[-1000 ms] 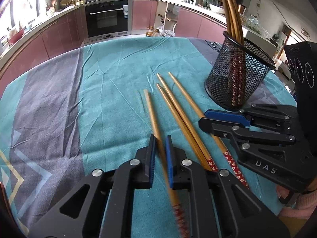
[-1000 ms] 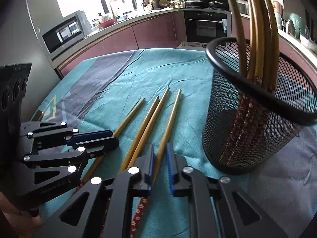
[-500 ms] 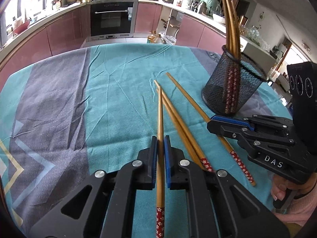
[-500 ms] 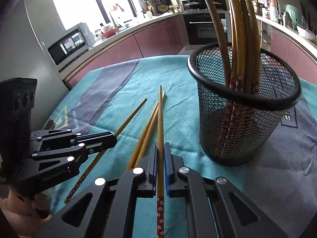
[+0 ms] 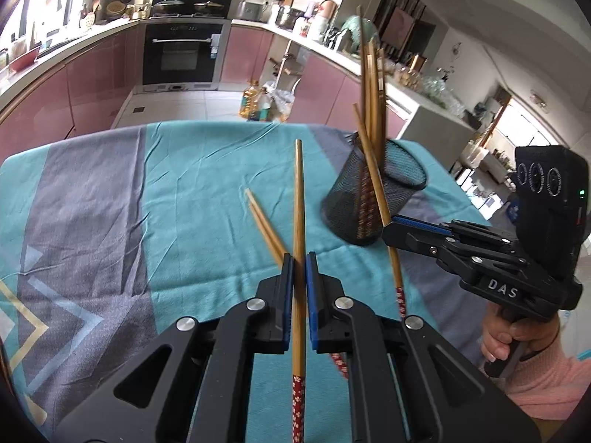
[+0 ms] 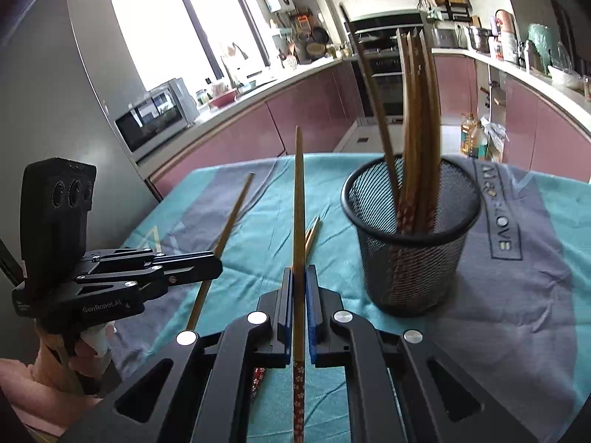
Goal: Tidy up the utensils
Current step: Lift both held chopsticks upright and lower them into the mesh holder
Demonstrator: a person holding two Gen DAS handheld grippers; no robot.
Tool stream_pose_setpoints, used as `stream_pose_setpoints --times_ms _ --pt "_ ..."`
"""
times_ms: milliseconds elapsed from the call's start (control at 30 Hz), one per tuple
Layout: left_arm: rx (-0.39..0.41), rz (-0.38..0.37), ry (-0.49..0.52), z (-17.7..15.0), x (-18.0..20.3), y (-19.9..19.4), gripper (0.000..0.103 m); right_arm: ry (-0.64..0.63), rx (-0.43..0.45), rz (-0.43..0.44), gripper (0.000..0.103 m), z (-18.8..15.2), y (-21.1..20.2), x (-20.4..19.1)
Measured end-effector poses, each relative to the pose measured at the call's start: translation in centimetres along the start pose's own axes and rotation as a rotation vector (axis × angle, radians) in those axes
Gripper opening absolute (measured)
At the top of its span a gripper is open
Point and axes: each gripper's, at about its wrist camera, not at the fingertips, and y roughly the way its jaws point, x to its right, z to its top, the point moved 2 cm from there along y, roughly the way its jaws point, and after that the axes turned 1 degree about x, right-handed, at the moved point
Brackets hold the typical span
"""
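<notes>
bamboo chopsticks, flat on the cloth (image 5: 177,192) a second ago, are now lifted: left gripper (image 5: 299,277) clamps one chopstick (image 5: 298,199), right gripper (image 6: 299,288) another (image 6: 298,199). two remain down (image 5: 264,225); mesh holder (image 6: 412,258) comes next, i judge.
</notes>
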Motion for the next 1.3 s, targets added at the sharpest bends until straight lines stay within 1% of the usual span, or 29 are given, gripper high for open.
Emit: stream_pose_setpoints --times_ms 233,433,767,933,1300 --pt "0.045 -0.06 0.018 1.1 1.3 -2.2 0.007 0.016 0.072 -0.004 0.006 0.9 -2.8 1.1" --pt "0.074 -0.099 0.028 1.9 2.1 -3.6 0.007 0.025 0.113 -0.005 0.006 1.6 -4.1 1.7" --pt "0.11 -0.13 0.039 3.4 3.3 -4.5 0.007 0.026 0.166 -0.012 0.006 2.6 -5.5 2.5" --pt "0.129 -0.153 0.037 4.7 3.8 -4.4 0.007 0.016 0.199 -0.021 0.006 3.6 -6.3 2.8" --pt "0.179 -0.173 0.049 7.4 4.9 -4.7 0.007 -0.005 0.248 -0.043 0.006 5.5 -7.6 3.1"
